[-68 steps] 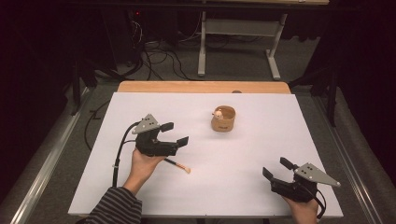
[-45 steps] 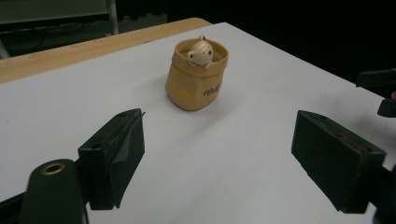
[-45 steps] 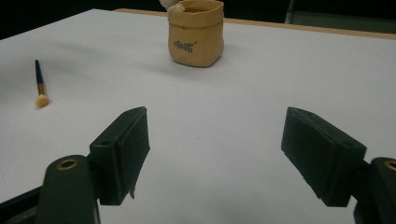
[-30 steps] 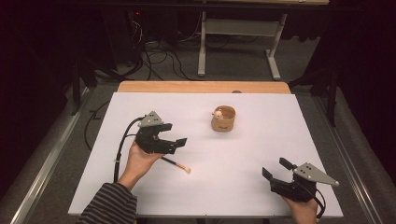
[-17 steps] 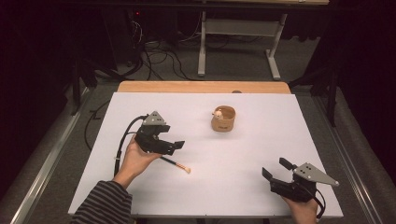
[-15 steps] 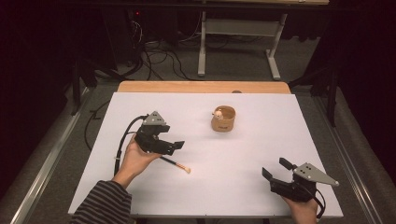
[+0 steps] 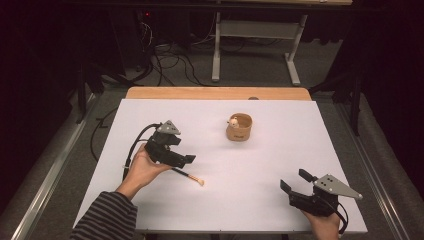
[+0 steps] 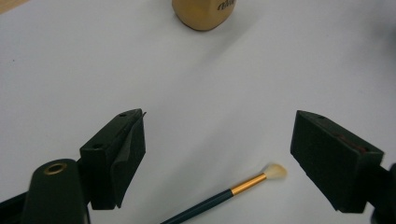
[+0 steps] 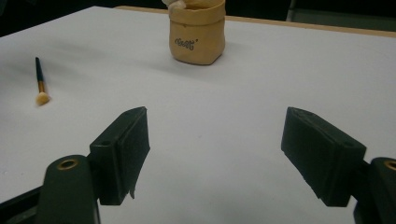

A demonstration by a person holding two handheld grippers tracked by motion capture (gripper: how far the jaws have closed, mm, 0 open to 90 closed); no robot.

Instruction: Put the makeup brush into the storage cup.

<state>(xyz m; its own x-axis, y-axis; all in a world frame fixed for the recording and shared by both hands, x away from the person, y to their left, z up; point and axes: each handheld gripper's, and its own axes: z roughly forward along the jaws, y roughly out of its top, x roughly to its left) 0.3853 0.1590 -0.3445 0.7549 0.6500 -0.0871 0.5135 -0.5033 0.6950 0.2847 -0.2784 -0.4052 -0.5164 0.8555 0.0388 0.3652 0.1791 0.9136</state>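
Observation:
A thin paintbrush (image 7: 187,176) with a dark handle, gold ferrule and pale bristles lies flat on the white table (image 7: 260,165). My left gripper (image 7: 186,160) hovers just over its handle, open. In the left gripper view the brush (image 8: 233,191) lies low between the two spread jaws of the left gripper (image 8: 217,135), touching neither. A tan cup (image 7: 239,128) with a pale item at its rim stands mid-table. My right gripper (image 7: 295,179) rests open near the front right edge. In the right gripper view, the right gripper (image 9: 215,126) faces the cup (image 9: 197,35), with the brush (image 9: 41,84) far left.
A wooden strip (image 7: 215,93) borders the table's far edge. Beyond it are cables (image 7: 165,60) and a metal desk frame (image 7: 250,35) on the floor. White surface lies open between the cup and both grippers.
My left gripper has tipped down and slightly nearer the brush, its jaws now lower over the handle. The right gripper, the brush and the cup have stayed put.

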